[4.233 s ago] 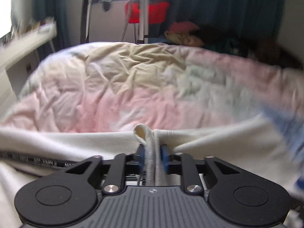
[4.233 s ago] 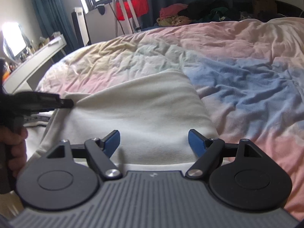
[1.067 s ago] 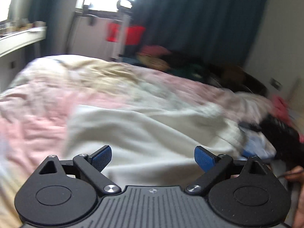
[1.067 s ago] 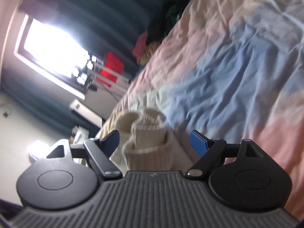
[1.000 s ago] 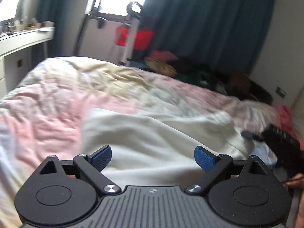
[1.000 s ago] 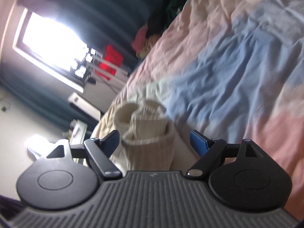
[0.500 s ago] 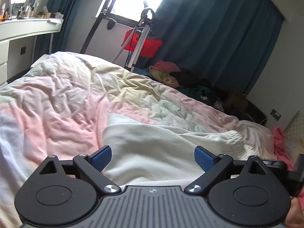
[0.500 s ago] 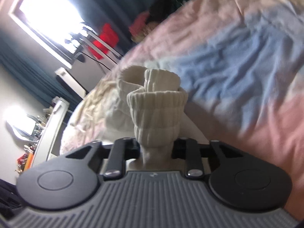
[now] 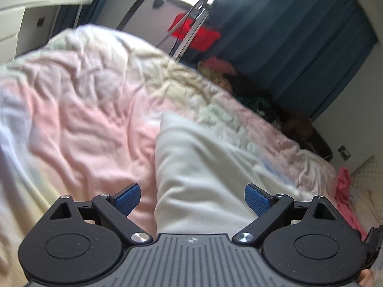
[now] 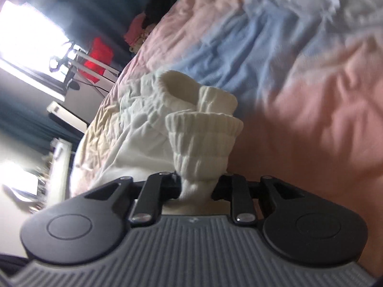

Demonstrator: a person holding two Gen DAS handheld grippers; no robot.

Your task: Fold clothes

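Note:
A cream-white garment (image 9: 203,174) lies folded on the pastel bedspread (image 9: 79,110). My left gripper (image 9: 192,197) is open and empty, just above the garment's near end. In the right wrist view the garment's ribbed cuffs (image 10: 203,134) bunch up in front of the camera. My right gripper (image 10: 196,186) is shut on the ribbed cuff end of the garment, with the view tilted sideways. The rest of the garment (image 10: 134,143) trails away to the left over the bedspread (image 10: 311,83).
A red item on a metal stand (image 9: 194,33) stands past the bed's far edge, by dark teal curtains (image 9: 299,47). A pile of clothes (image 9: 222,69) lies behind the bed. A white desk (image 9: 31,7) is at far left. A pink cloth (image 9: 344,186) lies at right.
My right gripper closed on the ribbed cuffs and now holds them. My left gripper let go of the garment earlier, stays open and has tilted and shifted over the garment's near end.

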